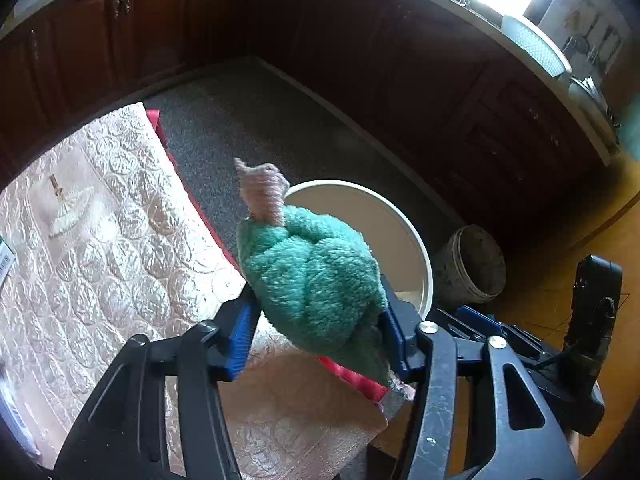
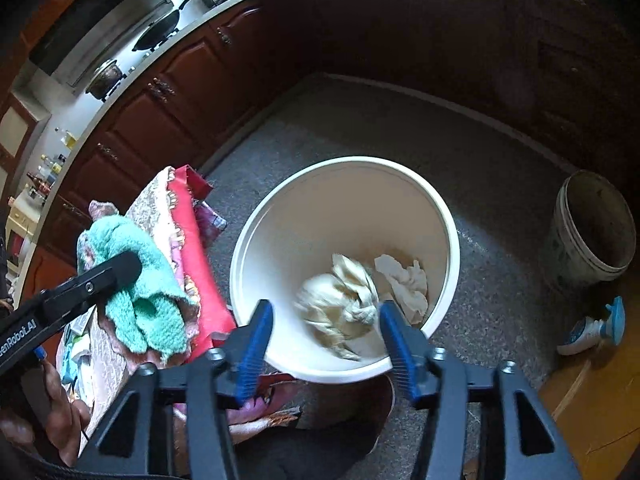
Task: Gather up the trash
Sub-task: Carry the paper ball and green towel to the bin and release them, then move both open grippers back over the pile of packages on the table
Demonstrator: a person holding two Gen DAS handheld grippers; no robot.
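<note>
Between gripper (image 1: pixel 316 330) pads, cloth (image 1: pixel 308 276) lengthwise

A fluffy teal cloth (image 1: pixel 312 280), bunched into a lump with a bit of pale pink fabric poking from its top, sits between blue gripper pads above the edge of a quilted pink cover. Just beside it on the grey speckled floor stands a round white bin (image 2: pixel 280 216), upright and open. At the bottom of the bin lie a crumpled cream rag (image 2: pixel 340 300), blurred, and a crumpled white paper (image 2: pixel 404 280) next to it.
</note>
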